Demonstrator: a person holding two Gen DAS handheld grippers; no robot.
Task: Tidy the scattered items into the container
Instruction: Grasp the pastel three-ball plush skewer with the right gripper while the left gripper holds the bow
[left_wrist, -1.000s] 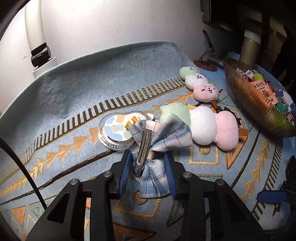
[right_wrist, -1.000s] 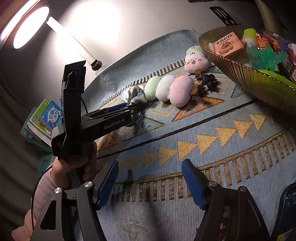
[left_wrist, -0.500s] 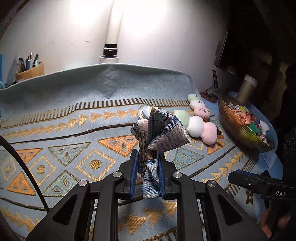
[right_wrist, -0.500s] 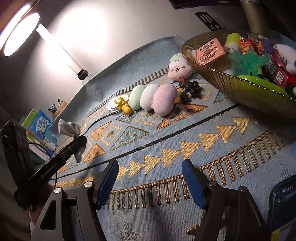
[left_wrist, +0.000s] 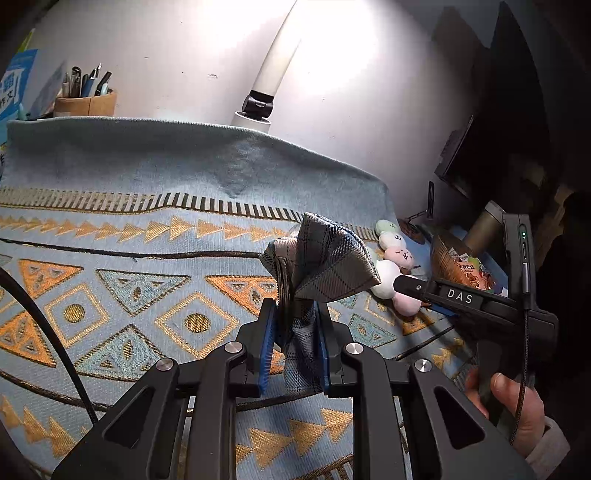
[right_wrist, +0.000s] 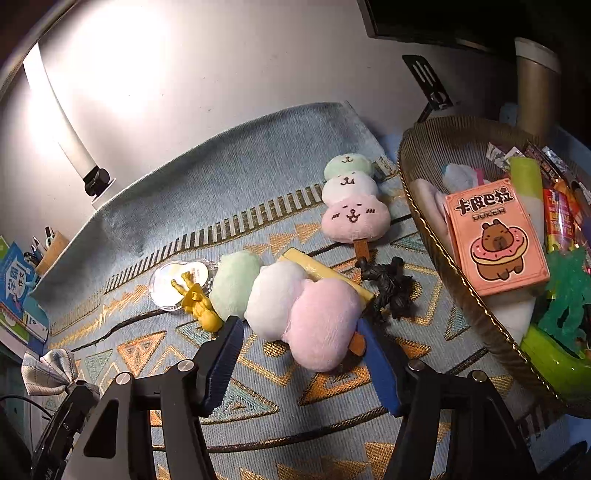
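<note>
My left gripper (left_wrist: 293, 343) is shut on a blue plaid bow hair clip (left_wrist: 325, 264) and holds it above the patterned cloth; the bow also shows at the left edge of the right wrist view (right_wrist: 48, 371). My right gripper (right_wrist: 303, 350) is open, its fingers either side of the pink end of a green-white-pink dumpling plush (right_wrist: 288, 299) lying on the cloth. A smaller faced dumpling plush (right_wrist: 351, 195), a yellow figurine (right_wrist: 199, 301), a clear round case (right_wrist: 177, 280) and a black figurine (right_wrist: 391, 286) lie nearby. The woven gold bowl (right_wrist: 424, 206) stands at right, full of items.
An orange capybara box (right_wrist: 495, 236), green toys and snack packs fill the bowl. A white lamp post (left_wrist: 273, 70) and a pen holder (left_wrist: 86, 99) stand behind the cloth. A phone stand (right_wrist: 428, 85) and a gold tumbler (right_wrist: 535, 85) are behind the bowl.
My left gripper closed on the bow clip, lifted it off the cloth and pulled back to the left. My right gripper moved forward to the large dumpling plush.
</note>
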